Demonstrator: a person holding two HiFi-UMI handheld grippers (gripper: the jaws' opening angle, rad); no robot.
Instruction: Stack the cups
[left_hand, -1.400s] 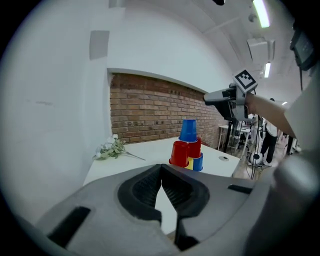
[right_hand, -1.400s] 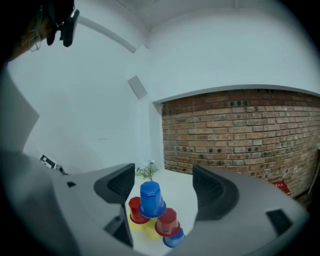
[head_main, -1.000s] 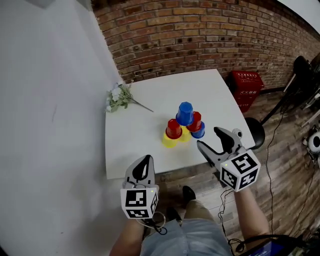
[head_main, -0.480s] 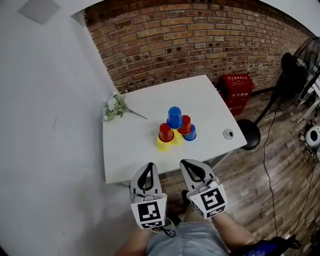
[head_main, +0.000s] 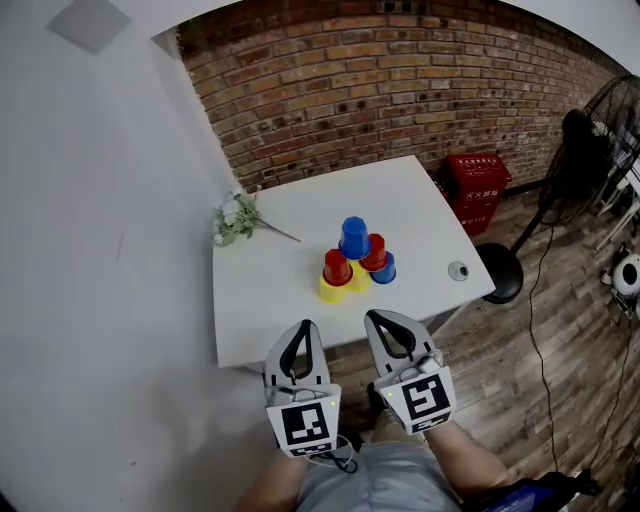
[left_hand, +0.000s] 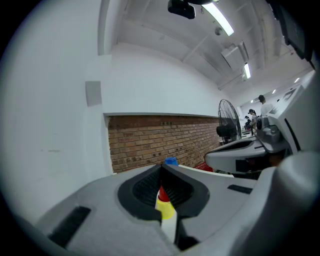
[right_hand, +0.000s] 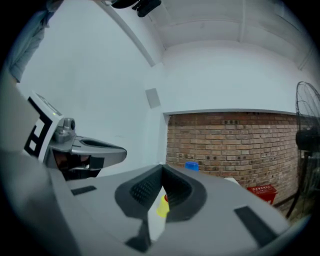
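L gripper (head_main: 304, 328) was pressed together, empty, held short of the table (head_main: 262, 310) near edge. Cups (head_main: 353, 262) stood mid-table as a pyramid, blue cup on top. R gripper (head_main: 373, 318), spread by the table's right side 1 s earlier, had closed on nothing and pulled back beside L. Stacking judged complete.

- A red brick wall (head_main: 400, 90) meets a plain white wall (head_main: 100, 250).
- A white table (head_main: 270, 300) stands on a wood-plank floor (head_main: 560, 340).
- A red crate (head_main: 480, 180), black stool (head_main: 505, 272) and fan (head_main: 610, 120) stand nearby.
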